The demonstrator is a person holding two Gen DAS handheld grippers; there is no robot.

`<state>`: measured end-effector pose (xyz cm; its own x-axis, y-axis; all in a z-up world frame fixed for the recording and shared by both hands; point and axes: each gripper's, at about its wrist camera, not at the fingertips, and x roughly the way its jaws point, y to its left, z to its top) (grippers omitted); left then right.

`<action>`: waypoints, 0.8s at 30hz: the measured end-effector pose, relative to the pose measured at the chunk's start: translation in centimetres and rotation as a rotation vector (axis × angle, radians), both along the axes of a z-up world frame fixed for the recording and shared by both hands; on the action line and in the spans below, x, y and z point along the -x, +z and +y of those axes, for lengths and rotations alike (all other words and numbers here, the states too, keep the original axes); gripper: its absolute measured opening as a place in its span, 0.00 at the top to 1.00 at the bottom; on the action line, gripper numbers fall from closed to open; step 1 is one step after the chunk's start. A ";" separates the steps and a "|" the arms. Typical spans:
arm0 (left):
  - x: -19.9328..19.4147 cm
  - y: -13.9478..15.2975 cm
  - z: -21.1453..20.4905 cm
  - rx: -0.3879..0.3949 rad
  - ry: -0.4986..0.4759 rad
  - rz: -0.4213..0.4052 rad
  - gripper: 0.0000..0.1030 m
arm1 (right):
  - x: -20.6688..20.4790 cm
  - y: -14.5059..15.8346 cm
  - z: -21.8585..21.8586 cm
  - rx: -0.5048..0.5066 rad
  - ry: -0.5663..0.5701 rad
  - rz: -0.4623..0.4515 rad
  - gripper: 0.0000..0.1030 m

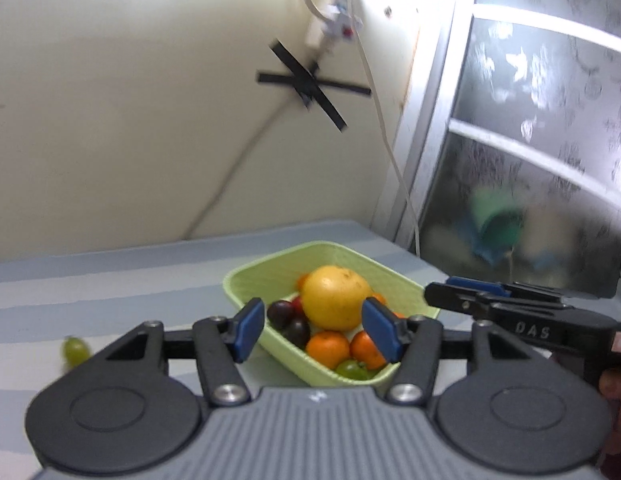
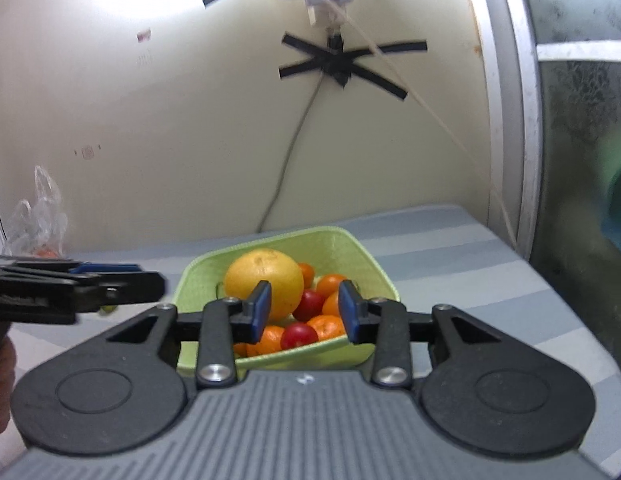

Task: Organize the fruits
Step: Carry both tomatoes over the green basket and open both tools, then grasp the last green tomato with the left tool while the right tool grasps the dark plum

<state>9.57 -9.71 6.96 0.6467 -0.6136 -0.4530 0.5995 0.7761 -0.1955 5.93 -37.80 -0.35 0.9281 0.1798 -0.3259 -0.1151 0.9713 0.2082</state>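
Note:
A light green basket stands on the striped table and holds a large yellow grapefruit, several oranges, dark plums, red fruits and a green grape. One loose green grape lies on the table left of the basket. My left gripper is open and empty, held just before the basket. My right gripper is open and empty, over the basket's near rim. Each gripper shows side-on in the other's view, the right gripper and the left gripper.
A cream wall with taped cables stands behind the table. A frosted glass door with a metal frame is on the right. A clear plastic bag sits at the table's far left.

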 end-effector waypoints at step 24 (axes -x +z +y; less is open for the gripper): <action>-5.5 -5.8 13.1 -0.073 0.214 0.117 0.37 | -0.8 -2.6 15.3 0.080 0.329 0.152 0.58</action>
